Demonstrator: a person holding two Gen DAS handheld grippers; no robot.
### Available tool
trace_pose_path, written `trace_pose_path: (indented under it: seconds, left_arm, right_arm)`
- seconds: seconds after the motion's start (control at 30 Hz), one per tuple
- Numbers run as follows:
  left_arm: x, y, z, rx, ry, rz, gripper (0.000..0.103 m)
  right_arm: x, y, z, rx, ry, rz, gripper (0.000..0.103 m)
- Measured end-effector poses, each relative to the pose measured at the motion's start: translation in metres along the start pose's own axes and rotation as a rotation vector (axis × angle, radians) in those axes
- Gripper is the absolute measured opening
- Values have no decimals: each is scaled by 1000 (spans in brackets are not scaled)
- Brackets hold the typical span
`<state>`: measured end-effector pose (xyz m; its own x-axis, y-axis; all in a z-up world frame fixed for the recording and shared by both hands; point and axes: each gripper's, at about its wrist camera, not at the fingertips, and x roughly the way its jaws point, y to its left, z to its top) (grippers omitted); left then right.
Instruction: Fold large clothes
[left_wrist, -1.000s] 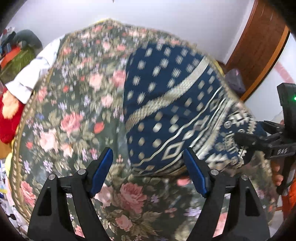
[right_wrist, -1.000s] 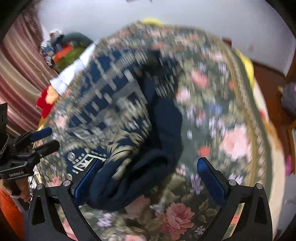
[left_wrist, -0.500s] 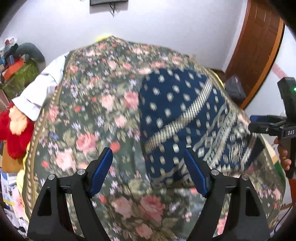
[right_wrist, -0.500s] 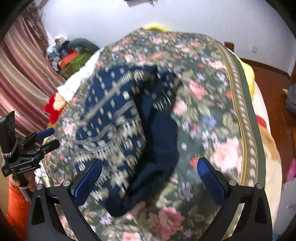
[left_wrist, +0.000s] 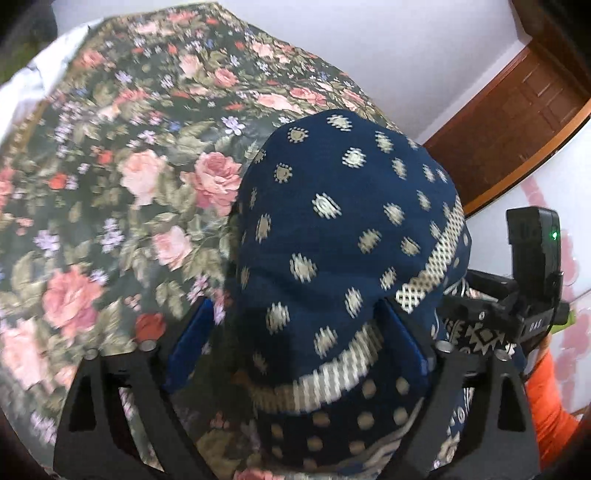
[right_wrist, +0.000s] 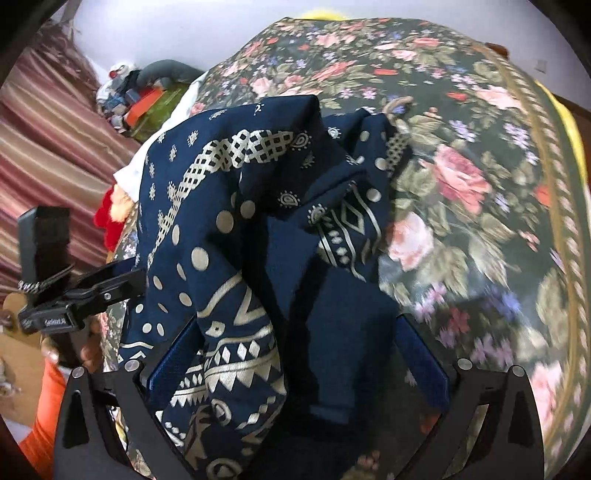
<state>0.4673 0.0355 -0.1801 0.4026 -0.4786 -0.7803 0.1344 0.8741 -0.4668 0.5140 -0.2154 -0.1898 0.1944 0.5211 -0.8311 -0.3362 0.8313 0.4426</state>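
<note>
Cloth (left_wrist: 332, 236) now bunching between both grippers on bedspread (left_wrist: 122, 177), nearer than before; left gripper (left_wrist: 295, 347) jaws opening wide, right gripper (right_wrist: 295, 365) wide, neither clamping — regrasp for next fold likely coming.

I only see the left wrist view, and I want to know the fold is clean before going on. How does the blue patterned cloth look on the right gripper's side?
Observer: In the right wrist view the blue patterned cloth is bunched, with several loose folds piled up rather than lying flat.
Operator: Is the right gripper clamped on it?
Observer: No. The right gripper stands wide open; cloth lies between its fingers, but the pads do not press it.
Operator: Which side of the cloth faces up there?
Observer: A plain dark blue flap with no print lies uppermost between those fingers.
</note>
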Motion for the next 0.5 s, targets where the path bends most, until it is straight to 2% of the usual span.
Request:
trace_pose_path:
  seconds: [0.17, 0.37, 0.4, 0.43, 0.5]
  left_arm:
    - [22, 18, 10, -62, 21, -101, 99]
    - [45, 32, 17, -126, 53, -195, 99]
    - [47, 31, 19, -132, 52, -205, 96]
    - [47, 30, 20, -129, 45, -218, 89]
    - [43, 24, 21, -112, 25, -192, 83]
  right_arm:
    - [23, -13, 11, 36, 23, 124, 103]
    - [40, -9, 21, 36, -4, 243, 101]
    - [42, -7, 23, 40, -10, 252, 100]
    - [44, -5, 24, 42, -11, 260, 96]
    - [44, -3, 25, 49, -16, 270, 87]
